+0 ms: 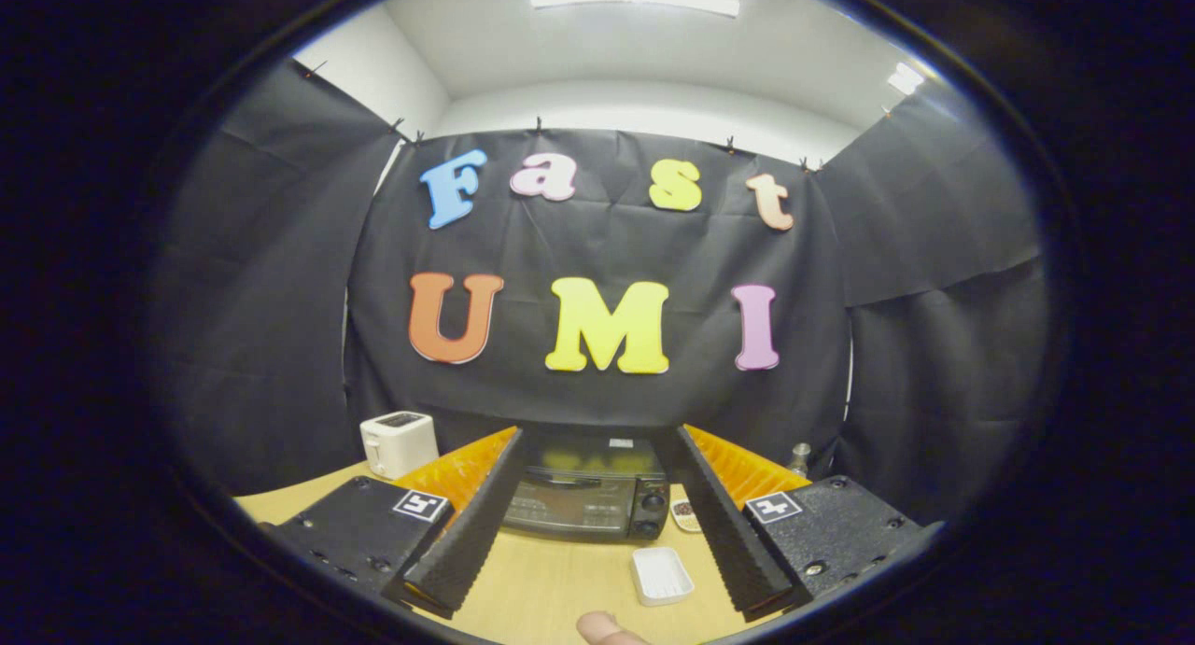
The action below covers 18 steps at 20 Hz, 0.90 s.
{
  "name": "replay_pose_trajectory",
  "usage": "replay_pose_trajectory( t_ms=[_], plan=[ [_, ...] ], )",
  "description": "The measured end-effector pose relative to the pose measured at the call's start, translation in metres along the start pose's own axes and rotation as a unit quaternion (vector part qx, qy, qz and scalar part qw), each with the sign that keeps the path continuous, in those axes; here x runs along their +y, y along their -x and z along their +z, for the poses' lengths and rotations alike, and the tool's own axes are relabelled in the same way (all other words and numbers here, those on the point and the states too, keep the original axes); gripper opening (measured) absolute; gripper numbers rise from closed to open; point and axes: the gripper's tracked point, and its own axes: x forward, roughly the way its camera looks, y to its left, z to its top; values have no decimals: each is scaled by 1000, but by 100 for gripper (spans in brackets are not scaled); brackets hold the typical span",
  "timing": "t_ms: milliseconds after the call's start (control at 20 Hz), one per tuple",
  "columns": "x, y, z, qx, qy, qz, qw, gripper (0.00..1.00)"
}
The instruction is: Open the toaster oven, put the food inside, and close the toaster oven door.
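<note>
A black toaster oven [586, 492] stands on the wooden table [551, 584] against the booth's back wall, its glass door shut and the handle across the top of the door. It sits straight ahead, beyond and between my two fingers. My gripper [597, 440] is open, with nothing between its fingers. A small white rectangular dish [661, 574] lies on the table in front of the oven, nearer the right finger. A small round item [684, 511] rests just right of the oven; I cannot tell what it is.
A white pop-up toaster [400, 442] stands left of the oven near the wall. A small metal-topped jar [799, 457] shows behind the right finger. A person's fingertip [605, 629] pokes in at the near table edge.
</note>
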Motion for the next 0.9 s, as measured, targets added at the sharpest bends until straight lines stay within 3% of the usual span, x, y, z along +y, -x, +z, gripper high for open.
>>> replay_pose_trajectory(
  t_ms=[300, 500, 900],
  plan=[
    [-28, 66, 20, -11, -12, -17, 1000, 100],
    [-26, 83, 15, -12, -35, -6, 999, 100],
    [-21, 96, 12, 7, -23, 3, 1000, 100]
  ],
)
